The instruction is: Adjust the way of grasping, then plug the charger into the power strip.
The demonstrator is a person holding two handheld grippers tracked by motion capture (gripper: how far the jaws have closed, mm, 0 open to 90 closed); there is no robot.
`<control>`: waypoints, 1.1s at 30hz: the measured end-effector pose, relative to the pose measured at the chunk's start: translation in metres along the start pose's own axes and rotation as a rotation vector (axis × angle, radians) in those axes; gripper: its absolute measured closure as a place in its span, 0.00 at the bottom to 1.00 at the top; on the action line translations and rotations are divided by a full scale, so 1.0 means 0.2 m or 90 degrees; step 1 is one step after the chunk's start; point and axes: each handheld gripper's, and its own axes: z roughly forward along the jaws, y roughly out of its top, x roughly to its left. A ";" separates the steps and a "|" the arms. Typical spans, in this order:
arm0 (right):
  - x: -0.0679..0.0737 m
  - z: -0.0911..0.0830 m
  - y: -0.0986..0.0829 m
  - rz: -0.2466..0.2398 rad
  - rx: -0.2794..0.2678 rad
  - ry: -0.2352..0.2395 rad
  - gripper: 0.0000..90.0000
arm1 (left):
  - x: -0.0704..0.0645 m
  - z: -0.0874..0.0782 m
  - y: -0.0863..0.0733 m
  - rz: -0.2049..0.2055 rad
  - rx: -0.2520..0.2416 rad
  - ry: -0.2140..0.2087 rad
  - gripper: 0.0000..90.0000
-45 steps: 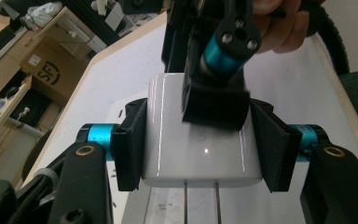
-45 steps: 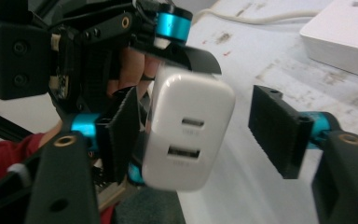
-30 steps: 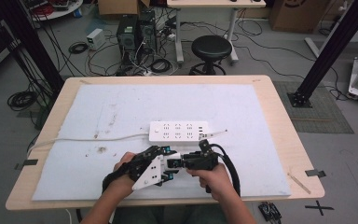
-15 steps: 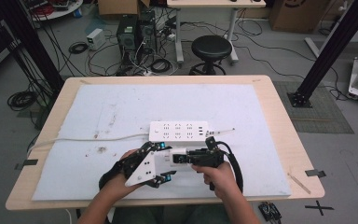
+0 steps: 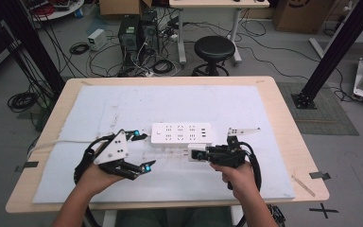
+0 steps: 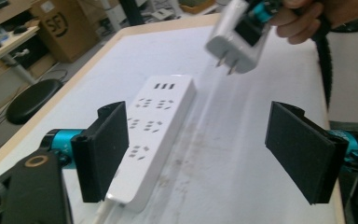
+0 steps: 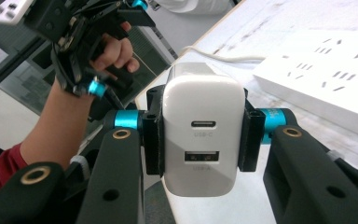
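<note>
High view puts the strip (image 5: 181,134) just ahead of my right tongs (image 5: 199,154), clamped on the charger (image 5: 194,153); left tongs (image 5: 142,152) gape apart.

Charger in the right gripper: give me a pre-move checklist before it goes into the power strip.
1. Right gripper clamped on the white charger: ok.
2. Charger prongs clear of the jaws: ok.
3. Power strip flat on the table, sockets up: ok.
4. Left gripper open, beside the strip, not bracing it: not ok.
5. Prongs lined up over a socket: not ok.
6. Strip's cable live: cannot tell.
</note>
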 end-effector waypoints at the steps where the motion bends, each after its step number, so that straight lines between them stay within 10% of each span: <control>1: 0.00 -0.01 0.00 0.003 -0.001 -0.003 0.70 | 0.02 -0.02 -0.01 -0.005 0.004 0.004 0.23; 16: -0.05 0.02 0.03 -0.011 -0.016 -0.033 0.70 | 0.17 -0.13 -0.10 -0.057 0.028 0.064 0.23; 24: -0.07 0.09 0.07 -0.109 -0.057 -0.111 0.70 | 0.18 -0.13 -0.17 -0.075 0.032 0.056 0.23; 33: -0.09 0.07 0.16 -0.205 -0.001 -0.220 0.70 | 0.20 -0.12 -0.21 -0.086 0.043 0.050 0.23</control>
